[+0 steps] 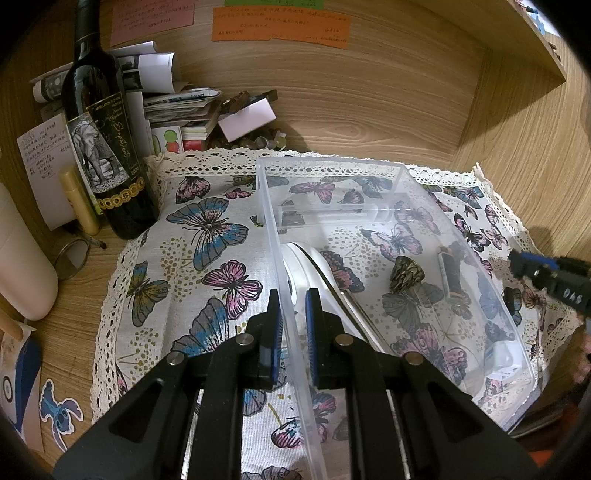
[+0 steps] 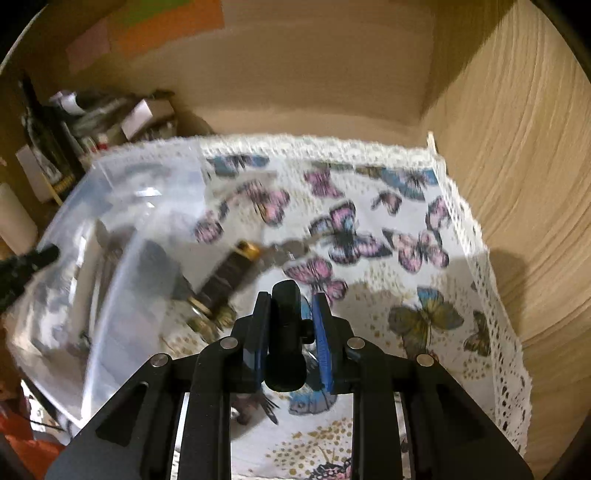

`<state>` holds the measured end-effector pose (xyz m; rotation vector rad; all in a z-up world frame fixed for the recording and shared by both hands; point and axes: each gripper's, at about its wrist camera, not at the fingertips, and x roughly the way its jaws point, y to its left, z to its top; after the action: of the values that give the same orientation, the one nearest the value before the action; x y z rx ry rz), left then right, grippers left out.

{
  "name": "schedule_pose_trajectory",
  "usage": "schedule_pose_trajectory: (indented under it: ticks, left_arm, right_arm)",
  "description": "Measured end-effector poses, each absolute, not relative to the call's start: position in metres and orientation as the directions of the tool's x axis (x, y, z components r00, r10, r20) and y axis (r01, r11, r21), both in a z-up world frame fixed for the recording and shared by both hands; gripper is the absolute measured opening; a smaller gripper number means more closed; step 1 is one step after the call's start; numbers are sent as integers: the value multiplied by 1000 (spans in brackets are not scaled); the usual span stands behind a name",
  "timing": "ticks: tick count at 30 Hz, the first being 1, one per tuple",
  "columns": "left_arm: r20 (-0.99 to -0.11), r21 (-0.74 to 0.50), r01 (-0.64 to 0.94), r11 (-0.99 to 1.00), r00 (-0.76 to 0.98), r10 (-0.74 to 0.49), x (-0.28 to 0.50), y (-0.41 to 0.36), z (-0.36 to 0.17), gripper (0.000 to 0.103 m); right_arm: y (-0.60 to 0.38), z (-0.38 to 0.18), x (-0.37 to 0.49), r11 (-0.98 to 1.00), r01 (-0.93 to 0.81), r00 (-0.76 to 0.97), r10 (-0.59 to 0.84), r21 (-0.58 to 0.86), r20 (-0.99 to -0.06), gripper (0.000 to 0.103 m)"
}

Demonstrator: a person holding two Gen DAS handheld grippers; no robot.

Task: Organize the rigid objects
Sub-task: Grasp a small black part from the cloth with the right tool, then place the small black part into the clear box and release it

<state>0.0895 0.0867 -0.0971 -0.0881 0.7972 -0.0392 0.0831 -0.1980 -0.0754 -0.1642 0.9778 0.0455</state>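
Observation:
A clear plastic box (image 1: 469, 254) stands on the butterfly cloth (image 1: 207, 236). My left gripper (image 1: 293, 302) is shut on the box's left wall. Inside the box lie a white round object (image 1: 306, 266), a patterned cone (image 1: 404, 275), a dark tube (image 1: 450, 273) and a small white piece (image 1: 498, 360). My right gripper (image 2: 290, 306) is shut on a black oblong object (image 2: 286, 332), held over the cloth just right of the box (image 2: 122, 280). The right wrist view is blurred. A dark tube with gold ends (image 2: 225, 280) shows there beside the box wall. The right gripper also shows at the left wrist view's right edge (image 1: 550, 277).
A wine bottle (image 1: 107, 155), a gold tube (image 1: 79, 199), a white bottle (image 1: 22, 262), a round mirror (image 1: 72, 253) and piled papers (image 1: 177, 107) crowd the far left. Wooden walls (image 1: 517, 147) close the back and right. Sticky notes (image 1: 280, 29) hang on the back wall.

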Motion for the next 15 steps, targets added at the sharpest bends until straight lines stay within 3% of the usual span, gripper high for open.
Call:
schedule_pose_trajectory:
  ticks: [15]
  left_arm:
    - [-712,-93,2,996,699,-68,89,86,-97,11]
  right_arm:
    - [-148,-32,82,969,-243,662,133,-43,-737,20]
